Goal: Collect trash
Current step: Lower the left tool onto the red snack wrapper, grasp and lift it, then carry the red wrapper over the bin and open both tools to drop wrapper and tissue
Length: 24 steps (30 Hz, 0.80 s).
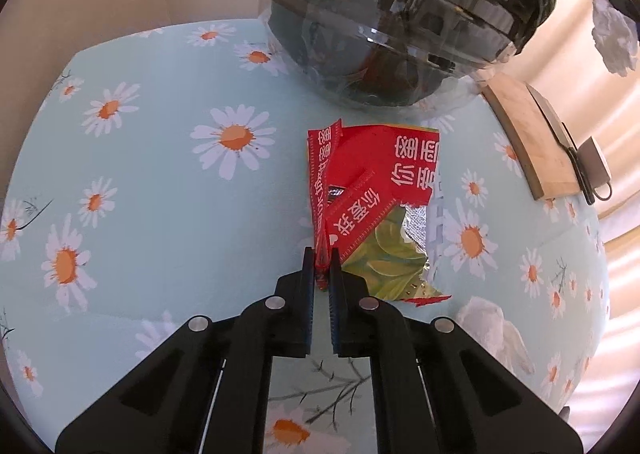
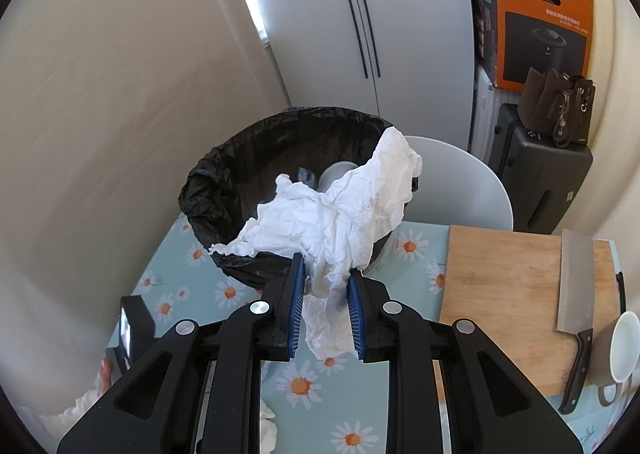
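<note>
My left gripper is shut on the near edge of a red snack wrapper with a green and foil inside. The wrapper lies on the daisy tablecloth just in front of the clear bin with a black liner. My right gripper is shut on a crumpled white tissue and holds it above the table at the near rim of the bin. The same tissue shows at the top right of the left wrist view. A white item lies inside the bin.
A wooden cutting board with a cleaver lies right of the bin, a mug beside it. More white tissue lies on the table near the wrapper. A white chair, a suitcase and boxes stand behind the table.
</note>
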Motion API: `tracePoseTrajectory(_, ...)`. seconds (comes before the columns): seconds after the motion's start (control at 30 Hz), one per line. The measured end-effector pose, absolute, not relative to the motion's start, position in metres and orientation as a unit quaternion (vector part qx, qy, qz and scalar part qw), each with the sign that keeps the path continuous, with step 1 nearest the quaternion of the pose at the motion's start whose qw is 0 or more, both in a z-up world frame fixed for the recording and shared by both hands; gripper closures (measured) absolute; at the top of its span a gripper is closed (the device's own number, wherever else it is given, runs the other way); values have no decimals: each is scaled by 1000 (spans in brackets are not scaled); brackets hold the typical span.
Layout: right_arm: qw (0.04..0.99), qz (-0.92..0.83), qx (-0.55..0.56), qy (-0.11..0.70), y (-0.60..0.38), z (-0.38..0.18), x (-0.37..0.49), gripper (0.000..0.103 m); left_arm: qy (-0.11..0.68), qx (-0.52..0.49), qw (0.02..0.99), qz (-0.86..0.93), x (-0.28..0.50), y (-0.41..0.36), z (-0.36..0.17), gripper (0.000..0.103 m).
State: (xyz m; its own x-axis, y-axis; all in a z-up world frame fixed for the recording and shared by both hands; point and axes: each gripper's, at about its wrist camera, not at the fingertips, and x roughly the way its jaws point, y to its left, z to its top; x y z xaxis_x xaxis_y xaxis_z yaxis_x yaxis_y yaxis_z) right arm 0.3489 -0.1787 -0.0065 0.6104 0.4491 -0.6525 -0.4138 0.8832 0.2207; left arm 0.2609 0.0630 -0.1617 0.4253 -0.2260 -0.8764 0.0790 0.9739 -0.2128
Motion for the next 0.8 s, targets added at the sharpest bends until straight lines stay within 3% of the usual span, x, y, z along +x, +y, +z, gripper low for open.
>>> tracePoseTrajectory(0.8,904,274,20,329,-172,28,339,82,436,-5,900,-9,232,97,-13,96)
